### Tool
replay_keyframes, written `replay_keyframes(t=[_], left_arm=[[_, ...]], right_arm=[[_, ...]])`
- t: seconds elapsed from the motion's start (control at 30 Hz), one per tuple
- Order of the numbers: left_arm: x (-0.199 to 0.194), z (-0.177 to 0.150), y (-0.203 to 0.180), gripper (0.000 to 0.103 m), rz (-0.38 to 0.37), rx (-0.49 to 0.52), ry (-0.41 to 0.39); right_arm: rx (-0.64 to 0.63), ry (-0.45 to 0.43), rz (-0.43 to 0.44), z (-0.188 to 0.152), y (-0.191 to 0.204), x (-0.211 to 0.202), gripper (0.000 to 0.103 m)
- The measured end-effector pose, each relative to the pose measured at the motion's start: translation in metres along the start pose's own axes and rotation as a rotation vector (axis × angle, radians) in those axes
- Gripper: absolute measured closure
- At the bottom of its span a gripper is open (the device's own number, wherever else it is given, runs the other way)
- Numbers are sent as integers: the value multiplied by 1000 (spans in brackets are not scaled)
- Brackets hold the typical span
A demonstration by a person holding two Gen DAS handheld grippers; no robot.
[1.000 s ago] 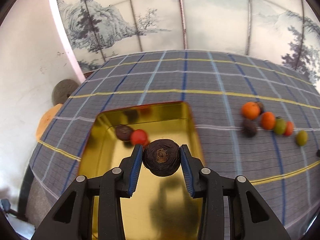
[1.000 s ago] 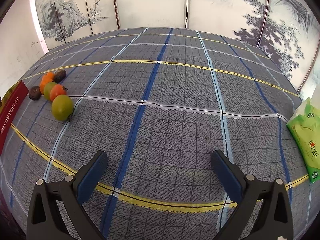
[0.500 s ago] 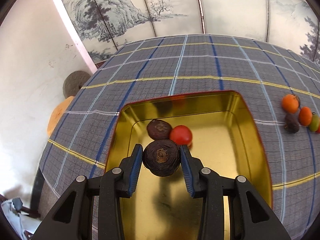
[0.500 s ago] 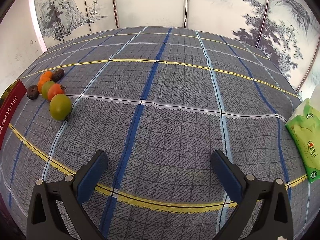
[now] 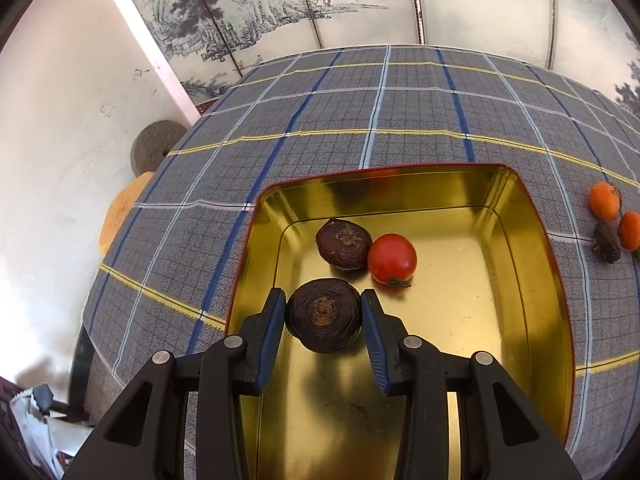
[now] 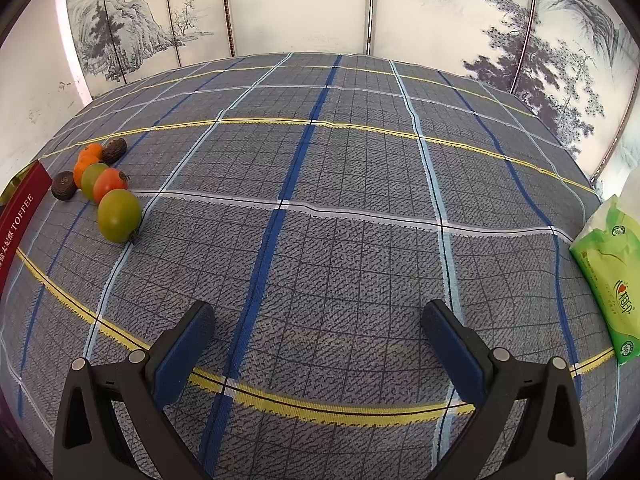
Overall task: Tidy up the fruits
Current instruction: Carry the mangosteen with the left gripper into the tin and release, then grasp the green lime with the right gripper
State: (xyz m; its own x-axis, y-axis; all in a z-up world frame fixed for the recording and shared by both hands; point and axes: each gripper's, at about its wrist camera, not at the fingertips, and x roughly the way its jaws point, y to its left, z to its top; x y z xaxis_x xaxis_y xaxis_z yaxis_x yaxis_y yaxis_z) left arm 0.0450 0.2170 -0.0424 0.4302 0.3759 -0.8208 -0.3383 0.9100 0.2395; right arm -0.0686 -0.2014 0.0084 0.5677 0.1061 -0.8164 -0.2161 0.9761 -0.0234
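Note:
My left gripper is shut on a dark brown round fruit and holds it over the gold tin tray. In the tray lie another dark brown fruit and a red tomato, touching each other. My right gripper is open and empty above the checked cloth. A row of loose fruits lies at the left of the right wrist view: a green tomato, an orange-red one, a dark brown one. Some of them show at the right edge of the left wrist view.
The tray's red side reading TOFFEE shows at the left of the right wrist view. A green tissue pack lies at the table's right edge. A white wall and round cushions are beyond the left table edge. Painted screens stand behind.
My left gripper has carried the dark fruit leftward and further over the tray, so the tray now fills the view. The right gripper has barely moved.

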Motion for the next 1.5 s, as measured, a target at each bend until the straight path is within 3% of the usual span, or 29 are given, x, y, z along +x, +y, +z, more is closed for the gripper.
replay_keyframes(t=[0.23, 0.4, 0.7, 0.83, 1.0, 1.1, 1.13, 1.23, 1.37, 1.5], left_arm=[[-4, -3, 6, 62, 11, -33, -5], [-23, -11, 7, 62, 2, -45, -64], [-70, -34, 15, 60, -99, -96, -159], [-97, -58, 9, 57, -109, -70, -224], [-126, -80, 1, 54, -120, -19, -291], [-137, -85, 0, 53, -136, -16, -312], [-140, -85, 1, 53, -138, -23, -320], [-144, -86, 13, 52, -131, -80, -331], [-145, -92, 38, 52, -80, -195, -355], [-140, -97, 58, 52, -62, -260, -329]], right_arm=[[6, -7, -3, 0, 1, -1, 1], [18, -151, 116, 6, 9, -24, 2], [-173, -129, 259, 25, 80, -9, 10], [-209, -106, 285, 35, 97, 3, 28], [-238, -69, 281, 44, 106, 17, 31], [-238, -37, 274, 46, 107, 24, 53], [-236, -32, 289, 47, 107, 24, 68], [-229, -21, 285, 47, 112, 19, 70], [-234, -95, 426, 52, 139, -22, 70], [-330, -135, 612, 65, 210, -61, 70]])
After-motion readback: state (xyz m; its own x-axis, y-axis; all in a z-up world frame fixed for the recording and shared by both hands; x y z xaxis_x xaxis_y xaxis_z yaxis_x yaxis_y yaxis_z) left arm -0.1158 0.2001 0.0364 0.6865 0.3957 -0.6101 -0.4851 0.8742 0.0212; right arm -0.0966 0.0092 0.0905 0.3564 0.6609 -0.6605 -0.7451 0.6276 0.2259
